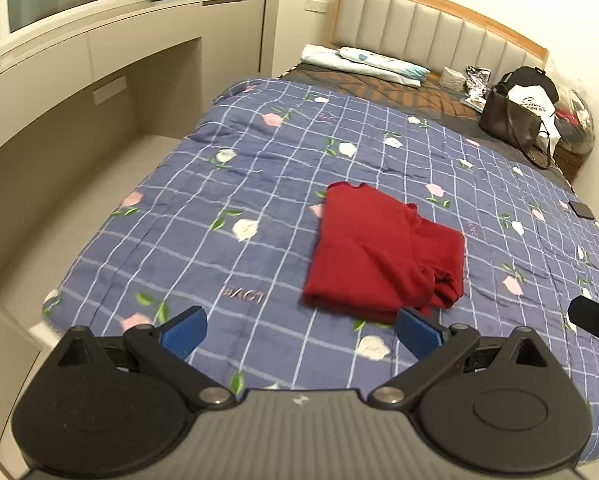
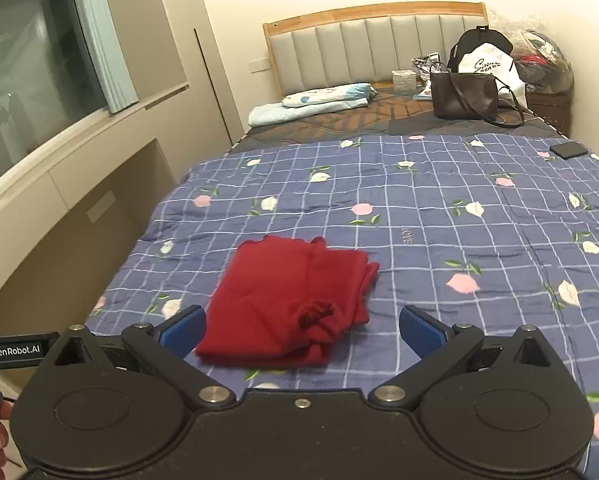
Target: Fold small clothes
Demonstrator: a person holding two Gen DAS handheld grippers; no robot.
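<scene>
Black tool [image 2: 301, 330] with blue ribbed pads [image 2: 421, 330], silver pivot screws.

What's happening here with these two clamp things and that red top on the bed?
A person holds a clamp-like tool in each hand to fold small clothes on the bed. The red top lies folded into a rough rectangle on the blue quilt, with one bunched edge. Neither tool grips it: the left tool and the right tool both stand open above the quilt, with nothing between their pads. A brown bag and a phone sit further up the bed.
</scene>
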